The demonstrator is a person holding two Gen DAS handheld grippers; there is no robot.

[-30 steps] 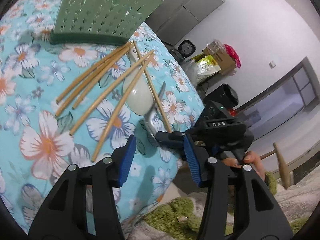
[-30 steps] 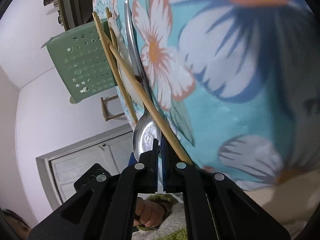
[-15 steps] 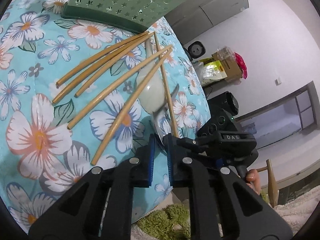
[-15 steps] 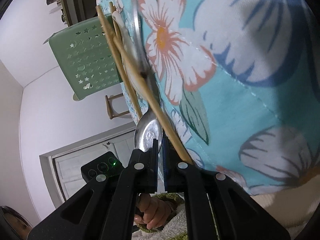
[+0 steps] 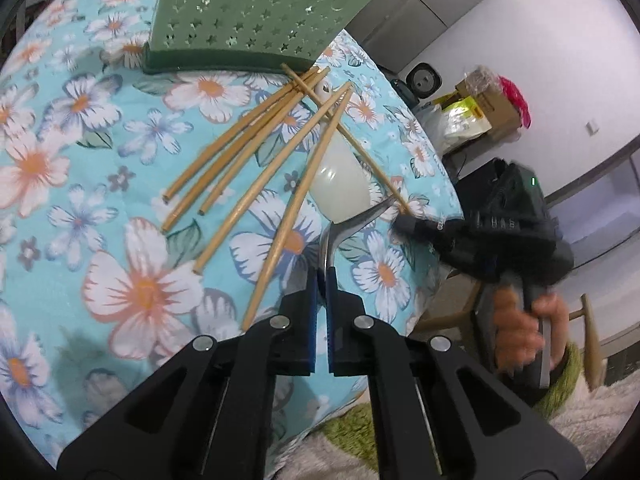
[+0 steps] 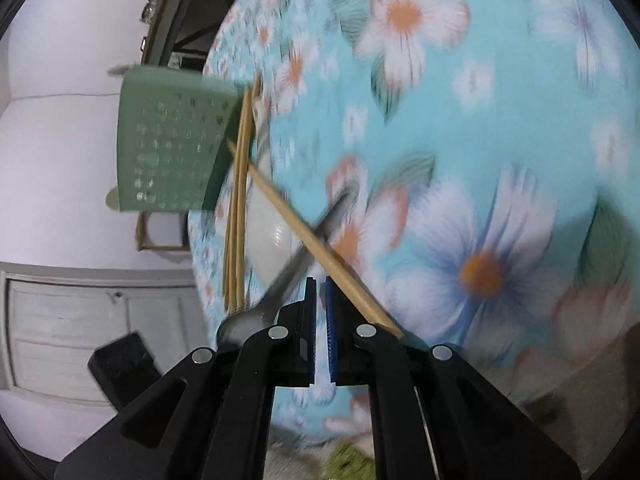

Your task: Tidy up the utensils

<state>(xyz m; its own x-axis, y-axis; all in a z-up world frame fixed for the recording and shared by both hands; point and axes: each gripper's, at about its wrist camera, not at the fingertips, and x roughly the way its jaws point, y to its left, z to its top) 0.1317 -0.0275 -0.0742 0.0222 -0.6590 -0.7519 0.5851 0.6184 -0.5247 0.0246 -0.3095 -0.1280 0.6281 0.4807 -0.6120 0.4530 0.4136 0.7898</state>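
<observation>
Metal spoon [image 5: 334, 236] is being clamped by the left gripper [image 5: 321, 280]; right gripper [image 6: 320, 292] fingers are being kept clenched, empty, chopsticks [image 5: 256, 152] at 11 o'clock.

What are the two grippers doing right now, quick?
Left gripper: closed on the metal spoon.
Right gripper: closed, with nothing between its pads; a chopstick passes beside it.

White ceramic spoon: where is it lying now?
In the left wrist view the white spoon lies centre-right on the floral cloth under crossed chopsticks, just beyond the metal spoon held in the left tongs.
</observation>
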